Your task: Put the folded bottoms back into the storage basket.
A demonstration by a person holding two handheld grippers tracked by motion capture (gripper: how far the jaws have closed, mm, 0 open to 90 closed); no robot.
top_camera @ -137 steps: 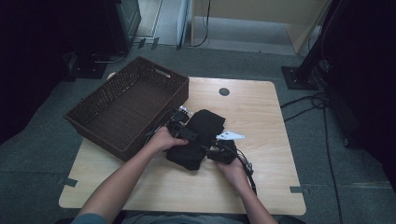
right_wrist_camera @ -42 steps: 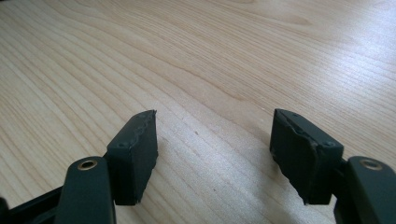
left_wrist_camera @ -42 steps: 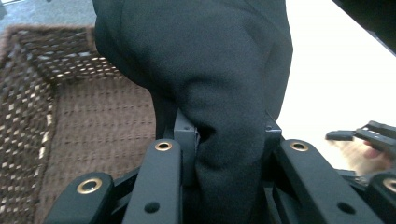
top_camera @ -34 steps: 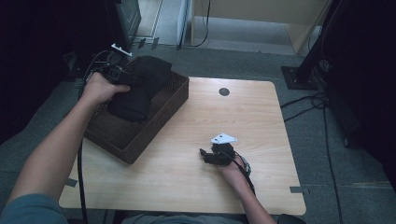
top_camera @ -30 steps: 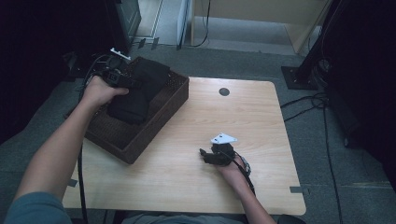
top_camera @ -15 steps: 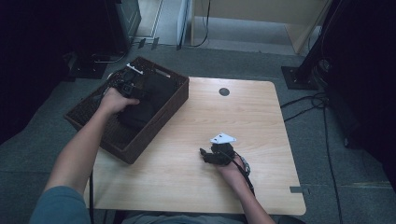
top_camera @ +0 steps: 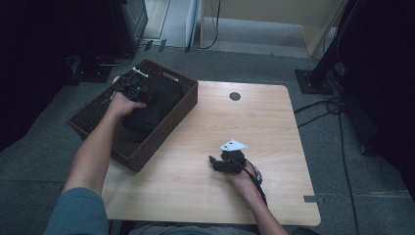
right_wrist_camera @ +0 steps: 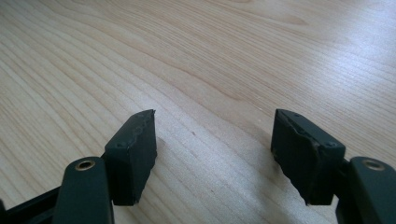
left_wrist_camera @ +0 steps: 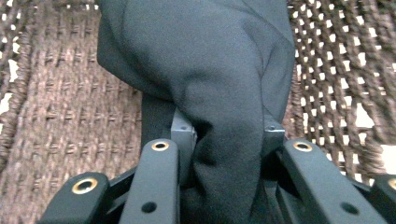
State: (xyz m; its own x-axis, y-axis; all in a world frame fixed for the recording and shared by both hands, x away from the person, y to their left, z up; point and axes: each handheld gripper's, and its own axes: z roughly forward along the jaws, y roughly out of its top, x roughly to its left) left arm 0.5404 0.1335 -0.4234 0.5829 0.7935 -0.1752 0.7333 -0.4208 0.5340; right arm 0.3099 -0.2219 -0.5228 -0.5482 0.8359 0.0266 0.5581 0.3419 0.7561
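Cloth point(top_camera: 155, 100): black, folded, lowered into basket point(top_camera: 93, 115), pinched between jaws of left gripper point(left_wrist_camera: 223, 149), which have just eased slightly. Right gripper point(right_wrist_camera: 212, 140): jaws apart, empty, on table point(top_camera: 274, 122). Step judged: depositing; next calls for full release, then lifting clear.

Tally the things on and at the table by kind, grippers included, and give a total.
Black folded cloth: 1
Brown wicker basket: 1
Hand-held grippers: 2, the left gripper and the right gripper
Wooden table: 1
Total: 5
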